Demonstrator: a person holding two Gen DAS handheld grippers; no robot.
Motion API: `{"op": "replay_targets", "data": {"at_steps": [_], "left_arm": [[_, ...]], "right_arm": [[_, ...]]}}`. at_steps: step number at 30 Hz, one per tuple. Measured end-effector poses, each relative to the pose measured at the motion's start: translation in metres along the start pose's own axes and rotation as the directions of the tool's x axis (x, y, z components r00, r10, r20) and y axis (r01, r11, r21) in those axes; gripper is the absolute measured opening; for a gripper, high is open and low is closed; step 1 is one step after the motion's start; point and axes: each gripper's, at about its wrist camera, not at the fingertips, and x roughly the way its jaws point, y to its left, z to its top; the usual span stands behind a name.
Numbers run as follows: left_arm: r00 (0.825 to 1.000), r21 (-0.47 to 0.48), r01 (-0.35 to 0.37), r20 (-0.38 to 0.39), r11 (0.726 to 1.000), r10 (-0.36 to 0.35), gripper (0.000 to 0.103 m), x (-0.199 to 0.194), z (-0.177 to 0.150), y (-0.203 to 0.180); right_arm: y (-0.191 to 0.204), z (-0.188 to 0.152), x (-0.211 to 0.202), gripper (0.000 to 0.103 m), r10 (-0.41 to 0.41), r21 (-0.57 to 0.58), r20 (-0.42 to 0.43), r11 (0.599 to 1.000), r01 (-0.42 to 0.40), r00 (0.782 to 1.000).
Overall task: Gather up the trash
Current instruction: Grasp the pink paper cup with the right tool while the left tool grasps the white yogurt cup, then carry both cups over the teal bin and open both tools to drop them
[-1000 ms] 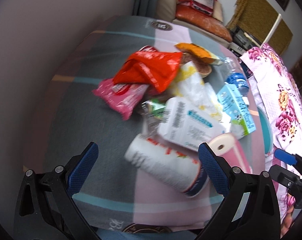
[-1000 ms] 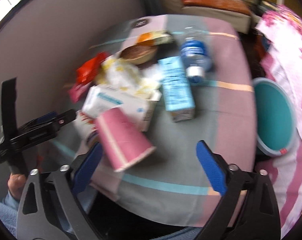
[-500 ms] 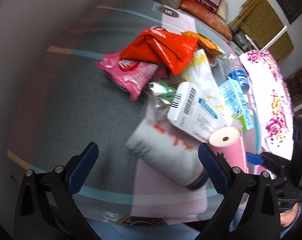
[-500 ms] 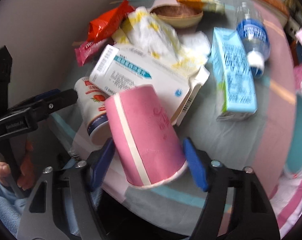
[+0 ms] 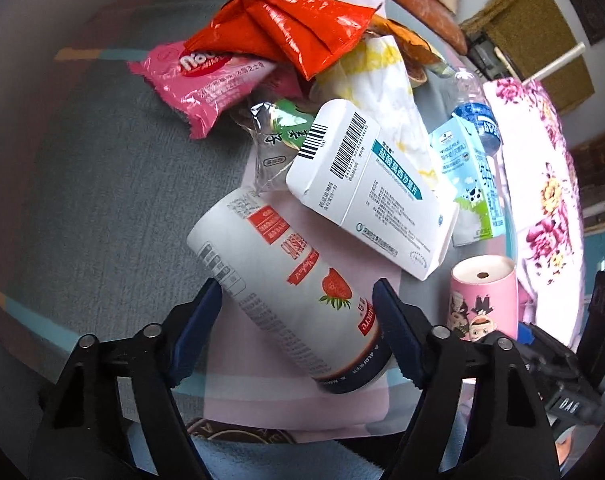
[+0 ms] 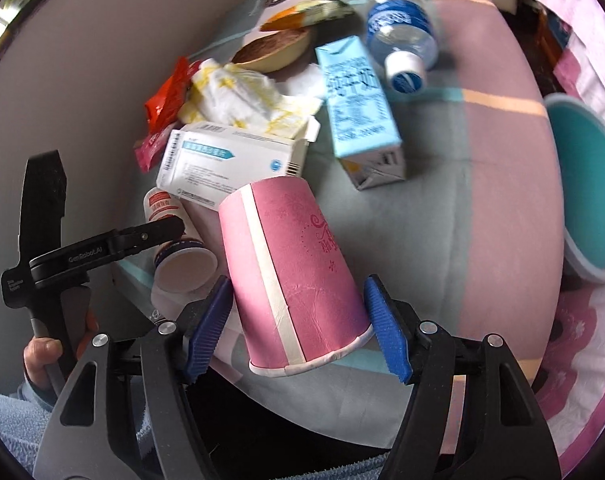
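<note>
Your left gripper [image 5: 296,318] straddles the white yogurt cup [image 5: 286,292], lying on its side near the surface's [image 5: 102,184] near edge; its jaws are closing, the pads at the cup's sides. Your right gripper [image 6: 298,326] has its blue pads against the overturned pink paper cup [image 6: 294,284], just beside the yogurt cup, pinching it near the rim. Only the left view shows the pink cup's bottom and its cartoon print; only the right view shows the teal bin [image 6: 590,196] past the surface's right edge and the water bottle's [image 6: 402,36] cap. The white medicine box [image 5: 366,192] and blue milk carton [image 6: 358,112] lie behind the cups.
</note>
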Motion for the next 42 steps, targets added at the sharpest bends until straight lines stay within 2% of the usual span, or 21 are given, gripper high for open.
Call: {"op": "replay_targets", "data": {"at_steps": [4,6,8,10,11,13,14,15,17,22,25,29,31,32,35,39,42], "left_arm": [[0.998,0.157,-0.068,0.014,0.985,0.067,0.069,-0.004,0.0,-0.003],[0.991,0.183,-0.13,0.05,0.974,0.123,0.073,-0.006,-0.004,-0.002],[0.987,0.191,-0.162,0.035,0.968,0.158,0.079,-0.001,-0.009,-0.002],[0.99,0.173,-0.131,-0.019,0.976,0.137,0.081,0.009,-0.014,0.001],[0.992,0.168,-0.12,-0.021,0.979,0.125,0.084,0.011,-0.015,0.003],[0.993,0.163,-0.115,-0.019,0.98,0.12,0.082,0.01,-0.015,0.006],[0.994,0.161,-0.109,-0.011,0.981,0.113,0.069,0.008,-0.015,0.007],[0.995,0.164,-0.1,-0.005,0.981,0.102,0.061,0.005,-0.014,0.008],[0.994,0.179,-0.111,0.017,0.978,0.109,0.058,-0.002,-0.013,0.011],[0.992,0.177,-0.123,0.062,0.976,0.113,0.056,-0.02,-0.012,0.024],[0.987,0.18,-0.128,0.116,0.975,0.108,0.056,-0.047,-0.01,0.028],[0.98,0.195,-0.11,0.183,0.975,0.074,0.056,-0.079,0.0,0.02],[0.976,0.233,-0.089,0.214,0.968,0.039,0.056,-0.089,0.0,-0.005],[0.975,0.254,-0.075,0.22,0.964,0.018,0.056,-0.093,0.003,-0.013],[0.974,0.35,-0.026,0.219,0.936,-0.055,0.056,-0.093,0.011,-0.057],[0.974,0.496,0.018,0.187,0.868,-0.126,0.056,-0.074,0.025,-0.133],[0.979,0.566,0.077,0.114,0.82,-0.171,0.056,-0.051,0.031,-0.185]], "right_arm": [[-0.005,0.0,0.002,0.065,-0.017,0.02,0.008,1.0,0.017,1.0],[-0.007,0.001,0.0,0.065,-0.028,0.027,0.009,0.999,0.027,1.0],[-0.008,-0.001,0.001,0.065,-0.04,0.029,0.01,0.999,0.039,0.999],[-0.006,0.001,0.004,0.065,-0.052,0.021,0.01,0.998,0.052,0.999],[-0.005,0.003,0.006,0.066,-0.054,0.018,0.008,0.998,0.054,0.998],[-0.004,0.003,0.004,0.066,-0.061,0.01,0.004,0.998,0.061,0.998],[-0.004,0.002,0.005,0.067,-0.065,0.008,0.003,0.998,0.065,0.998],[-0.003,0.002,0.005,0.067,-0.07,0.005,0.002,0.998,0.07,0.998],[-0.002,0.003,0.008,0.067,-0.076,0.003,-0.004,0.997,0.076,0.997],[0.0,0.004,0.024,0.067,-0.083,-0.008,-0.045,0.997,0.083,0.996],[0.004,0.001,0.024,0.057,-0.07,-0.034,-0.022,0.997,0.069,0.997],[0.006,0.006,0.004,0.055,0.02,-0.009,0.02,1.0,-0.02,1.0],[0.005,0.012,-0.012,0.055,0.044,-0.004,0.063,0.999,-0.044,0.997],[0.003,0.017,-0.027,0.055,0.042,0.0,0.112,0.999,-0.042,0.993],[-0.015,0.026,-0.057,0.055,0.032,0.044,0.199,0.998,-0.041,0.979],[-0.07,0.031,-0.099,0.055,-0.045,0.185,0.315,0.983,-0.014,0.948],[-0.119,0.027,-0.122,0.055,-0.103,0.298,0.364,0.955,-0.01,0.926]]}}
